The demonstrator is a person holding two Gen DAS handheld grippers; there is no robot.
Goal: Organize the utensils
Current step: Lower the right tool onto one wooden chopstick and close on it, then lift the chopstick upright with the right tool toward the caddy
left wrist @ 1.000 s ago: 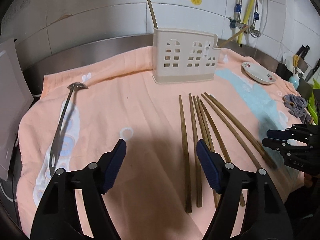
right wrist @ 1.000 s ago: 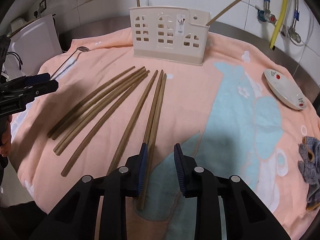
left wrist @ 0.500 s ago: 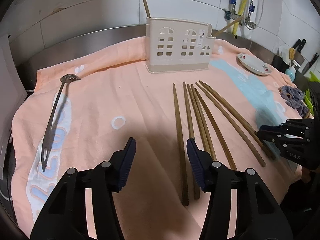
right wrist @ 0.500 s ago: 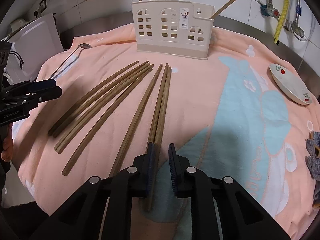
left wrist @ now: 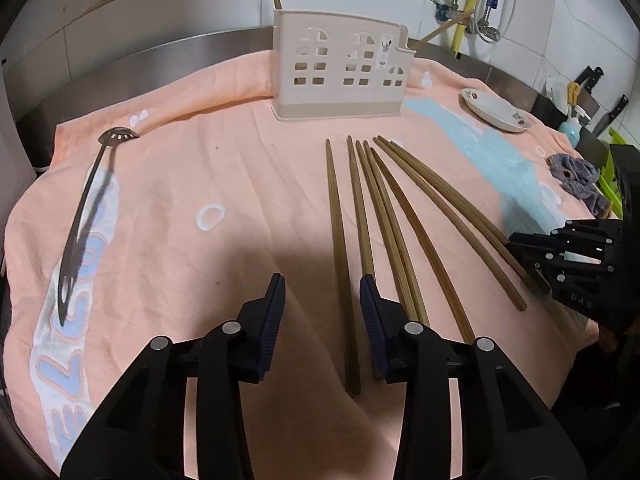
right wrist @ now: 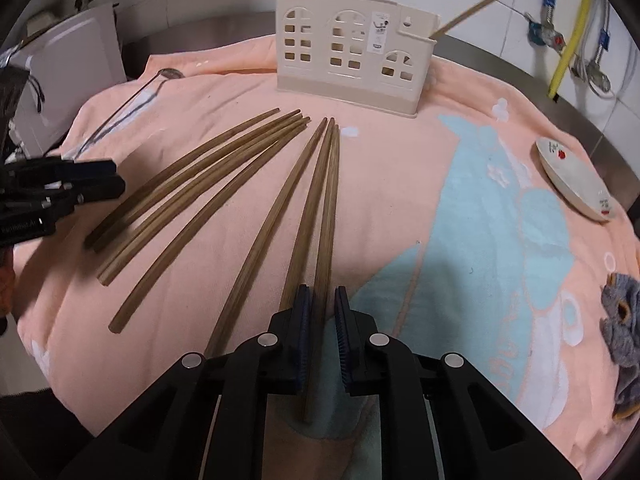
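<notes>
Several brown wooden chopsticks (left wrist: 384, 208) lie fanned out on the peach towel (left wrist: 224, 168) in front of a cream utensil holder (left wrist: 344, 76). The holder has one chopstick upright at its left and one leaning out at its right. My left gripper (left wrist: 322, 312) straddles the leftmost chopstick (left wrist: 340, 264); its jaws are closing and the pads stand clear of it. My right gripper (right wrist: 322, 320) has the rightmost chopstick (right wrist: 326, 220) between its pads; the jaws are closing, with a thin gap still showing. A metal slotted spoon (left wrist: 86, 208) lies at the far left.
A white dish (left wrist: 496, 114) with a red print sits at the right rear of the towel, and a grey cloth (left wrist: 576, 178) lies near its right edge. A white board (right wrist: 76, 68) leans at the left. Pipes and a tiled wall stand behind the holder.
Both grippers' jaws have narrowed. The left one has drawn in around the leftmost chopstick, the right one to a slim gap around the rightmost chopstick. The chopsticks lie where they were.
</notes>
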